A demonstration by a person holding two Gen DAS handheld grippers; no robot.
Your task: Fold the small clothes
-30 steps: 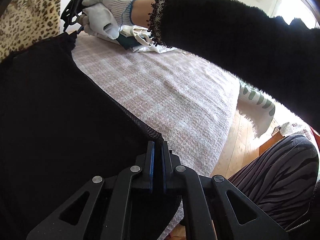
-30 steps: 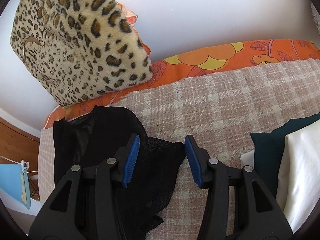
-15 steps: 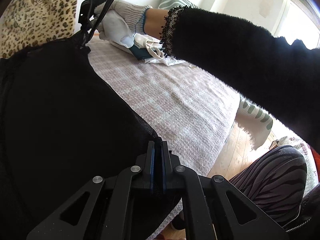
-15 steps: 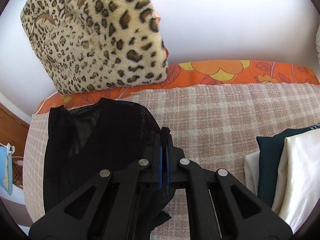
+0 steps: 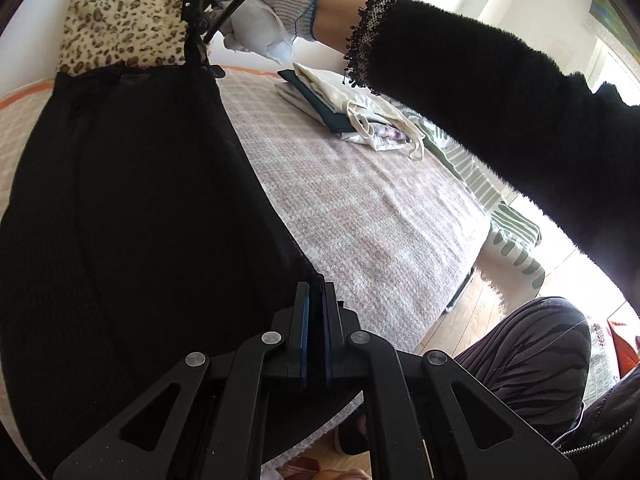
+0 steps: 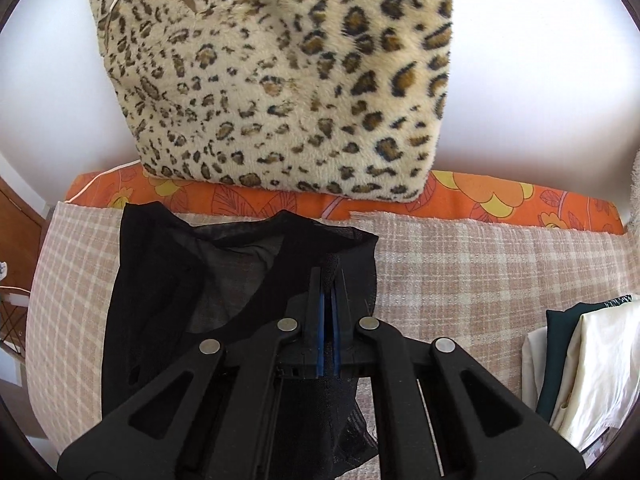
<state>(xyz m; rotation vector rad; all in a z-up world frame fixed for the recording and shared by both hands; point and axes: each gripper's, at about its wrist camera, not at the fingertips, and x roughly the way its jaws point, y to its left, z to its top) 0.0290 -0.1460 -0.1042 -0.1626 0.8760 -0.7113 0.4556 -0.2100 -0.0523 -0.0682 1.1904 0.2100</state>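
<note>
A sheer black garment (image 5: 132, 208) hangs stretched between both grippers above a pink checked blanket (image 5: 360, 216). My left gripper (image 5: 314, 286) is shut on its near edge. In the left wrist view the right gripper (image 5: 197, 42), held by a white-gloved hand (image 5: 260, 20), pinches the garment's far corner at the top. In the right wrist view my right gripper (image 6: 329, 270) is shut on the black garment (image 6: 168, 280), whose neckline droops onto the blanket (image 6: 460, 272) on the left.
A leopard-print cushion (image 6: 280, 80) leans on the white wall behind an orange flowered sheet (image 6: 480, 200). A stack of folded clothes (image 5: 344, 108) lies on the blanket, seen also as folded clothes (image 6: 584, 360) at the right. A black sleeve (image 5: 500, 92) crosses above; a striped knee (image 5: 528, 352) is lower right.
The right gripper has shut on the garment's corner and lifted it. The left gripper has risen with its edge, so the black cloth now hangs taut between them.
</note>
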